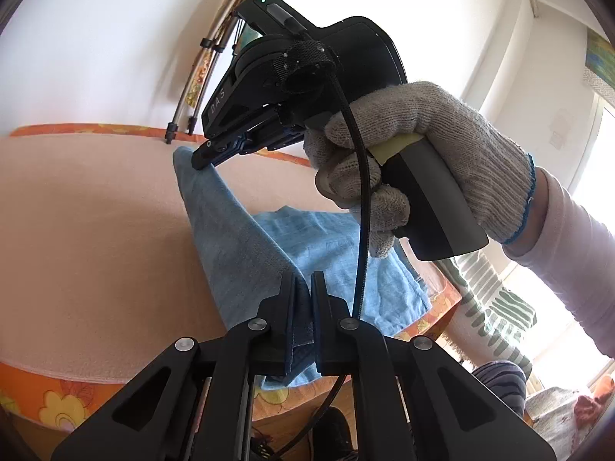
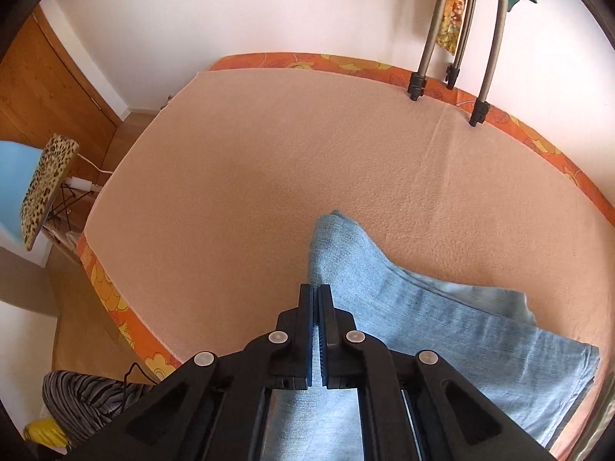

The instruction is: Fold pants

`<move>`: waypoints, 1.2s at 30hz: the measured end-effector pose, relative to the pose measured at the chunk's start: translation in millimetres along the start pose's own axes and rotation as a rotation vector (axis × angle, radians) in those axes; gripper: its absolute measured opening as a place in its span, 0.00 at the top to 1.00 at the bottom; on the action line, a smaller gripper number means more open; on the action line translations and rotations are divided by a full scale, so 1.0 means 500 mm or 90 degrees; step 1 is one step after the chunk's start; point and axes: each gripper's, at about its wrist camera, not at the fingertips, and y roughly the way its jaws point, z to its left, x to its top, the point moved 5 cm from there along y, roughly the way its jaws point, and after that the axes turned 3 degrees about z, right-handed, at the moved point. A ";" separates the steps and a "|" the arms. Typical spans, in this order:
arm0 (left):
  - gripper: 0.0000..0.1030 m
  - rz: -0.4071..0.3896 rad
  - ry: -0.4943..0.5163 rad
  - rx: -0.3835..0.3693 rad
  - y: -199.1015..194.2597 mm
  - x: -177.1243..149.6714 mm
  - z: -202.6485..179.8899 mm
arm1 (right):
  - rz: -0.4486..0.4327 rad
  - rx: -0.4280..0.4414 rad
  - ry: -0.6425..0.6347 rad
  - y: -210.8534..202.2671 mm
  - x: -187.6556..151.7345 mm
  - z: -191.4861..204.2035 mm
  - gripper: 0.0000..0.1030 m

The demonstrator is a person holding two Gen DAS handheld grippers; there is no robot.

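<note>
A white-gloved hand [image 1: 419, 161] tilts the right gripper [image 1: 201, 161] downward, pinching the light-blue denim pants [image 1: 230, 238]; the left gripper [image 1: 303, 288] clamps their edge. They drape over the peach-covered bed [image 2: 250, 161] near its front edge.

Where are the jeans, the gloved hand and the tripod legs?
jeans [image 2: 423, 307], right wrist view, middle of the denim leg.
gloved hand [image 1: 423, 146], left wrist view, back of the glove.
tripod legs [image 2: 430, 38], right wrist view, left leg's shaft.

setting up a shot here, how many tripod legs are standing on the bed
3, all at the far edge of the bed near the wall: one on the left, one just behind it, one further right. More may be out of frame.
</note>
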 end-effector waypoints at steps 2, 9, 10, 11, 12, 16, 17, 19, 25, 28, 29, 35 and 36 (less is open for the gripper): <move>0.94 -0.001 0.018 -0.005 0.007 0.009 -0.023 | -0.027 0.009 0.024 -0.036 -0.005 -0.040 1.00; 0.94 0.027 0.068 -0.052 0.065 0.031 -0.105 | -0.088 0.031 0.105 -0.116 -0.065 -0.198 1.00; 0.94 0.032 0.076 -0.057 0.074 0.033 -0.118 | -0.097 0.036 0.118 -0.123 -0.077 -0.220 1.00; 0.94 0.036 0.087 -0.061 0.086 0.032 -0.133 | -0.105 0.042 0.130 -0.131 -0.087 -0.245 1.00; 0.94 0.043 0.098 -0.067 0.101 0.031 -0.149 | -0.111 0.045 0.143 -0.138 -0.098 -0.269 1.00; 0.94 0.065 0.118 -0.102 0.170 0.030 -0.221 | -0.139 0.049 0.186 -0.162 -0.142 -0.361 1.00; 0.94 0.073 0.121 -0.112 0.186 0.028 -0.237 | -0.146 0.050 0.197 -0.166 -0.158 -0.385 1.00; 0.94 0.092 0.130 -0.132 0.222 0.020 -0.272 | -0.158 0.051 0.217 -0.174 -0.194 -0.434 1.00; 0.94 0.152 0.138 -0.171 0.288 -0.019 -0.330 | -0.184 0.049 0.298 -0.170 -0.299 -0.594 1.00; 0.93 0.171 0.134 -0.156 0.283 -0.027 -0.303 | -0.175 0.066 0.325 -0.146 -0.333 -0.659 1.00; 0.92 0.173 0.129 -0.145 0.277 -0.027 -0.285 | -0.169 0.064 0.326 -0.132 -0.338 -0.671 1.00; 0.92 0.184 0.112 -0.029 0.240 -0.016 -0.129 | -0.175 0.080 0.339 -0.094 -0.354 -0.709 1.00; 0.92 0.187 0.109 -0.007 0.241 -0.014 -0.107 | -0.173 0.076 0.340 -0.091 -0.361 -0.714 1.00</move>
